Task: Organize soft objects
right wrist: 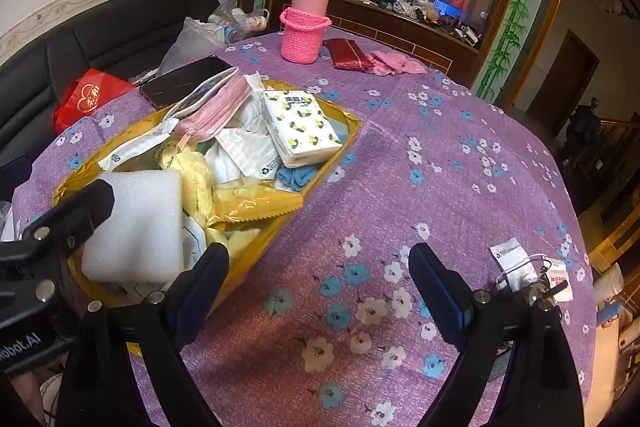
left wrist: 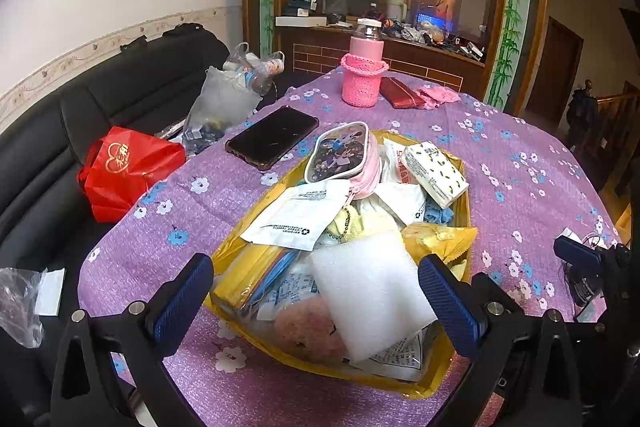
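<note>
**Yellow tray heaped with soft items, both grippers spread above the counter**

A yellow tray (left wrist: 466, 195) is seen at the centre of the left wrist view and at centre left of the right wrist view, resting on the counter (right wrist: 460, 187) under its purple flowered cloth. It is piled full: a white foam block (left wrist: 370, 291) lies at the lower centre, a pink zip pouch (left wrist: 344, 155) is propped at the upper edge, a tissue pack (right wrist: 298, 129) printed with lemons lies to the upper right, and yellow cloth (right wrist: 196, 183), a blue cloth scrap (right wrist: 296, 177) and white sachets are crowded between them. A fuzzy pink item (left wrist: 308, 331) shows at the near end.

The left hand-held gripper (left wrist: 316, 301) is held spread wide over the tray's near end, nothing pinched. The right hand-held gripper (right wrist: 318, 293) is likewise spread, over bare cloth just beside the tray.
</note>
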The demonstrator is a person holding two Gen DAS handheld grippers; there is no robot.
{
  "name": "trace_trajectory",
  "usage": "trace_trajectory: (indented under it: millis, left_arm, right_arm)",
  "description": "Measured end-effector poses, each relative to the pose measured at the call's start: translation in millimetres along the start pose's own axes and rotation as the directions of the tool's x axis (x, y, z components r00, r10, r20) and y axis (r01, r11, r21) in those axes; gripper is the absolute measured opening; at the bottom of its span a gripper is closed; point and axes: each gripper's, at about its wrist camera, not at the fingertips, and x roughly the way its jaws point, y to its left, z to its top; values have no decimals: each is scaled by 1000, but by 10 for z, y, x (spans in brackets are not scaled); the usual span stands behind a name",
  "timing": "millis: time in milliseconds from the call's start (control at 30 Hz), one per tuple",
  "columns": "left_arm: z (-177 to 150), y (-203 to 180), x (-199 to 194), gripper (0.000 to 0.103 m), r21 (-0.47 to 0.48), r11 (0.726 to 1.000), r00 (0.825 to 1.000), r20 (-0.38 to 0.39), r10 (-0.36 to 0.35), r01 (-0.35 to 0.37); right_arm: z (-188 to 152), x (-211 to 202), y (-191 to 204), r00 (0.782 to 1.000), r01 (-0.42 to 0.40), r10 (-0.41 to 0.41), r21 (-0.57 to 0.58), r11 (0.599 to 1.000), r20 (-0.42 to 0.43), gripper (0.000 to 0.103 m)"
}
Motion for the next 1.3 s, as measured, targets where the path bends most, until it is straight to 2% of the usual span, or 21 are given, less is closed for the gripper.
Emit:
trace_trajectory:
  millis: [500,1067,1200,1300]
  left_arm:
    - [26,201,90,103,-32,999,999,-25,-20,19]
    - [-4,245,86,103,-51,998,999,-26,-27,25]
    - [-3,211,22,103,-32,999,1000,-11,-21,20]
    - [7,136,-53,103,-9,999,999,-7,-45,45]
  right_arm:
    - [60,51,129,1000,-17,17,-14,1000,-14,91]
    - [57,-9,267,999,-40,40,-30,999,-7,91]
    - [41,-35,250,999,-50,50,-28,998,-1,91]
    - [8,-87,190,998,-58,58,-24,998,12,91]
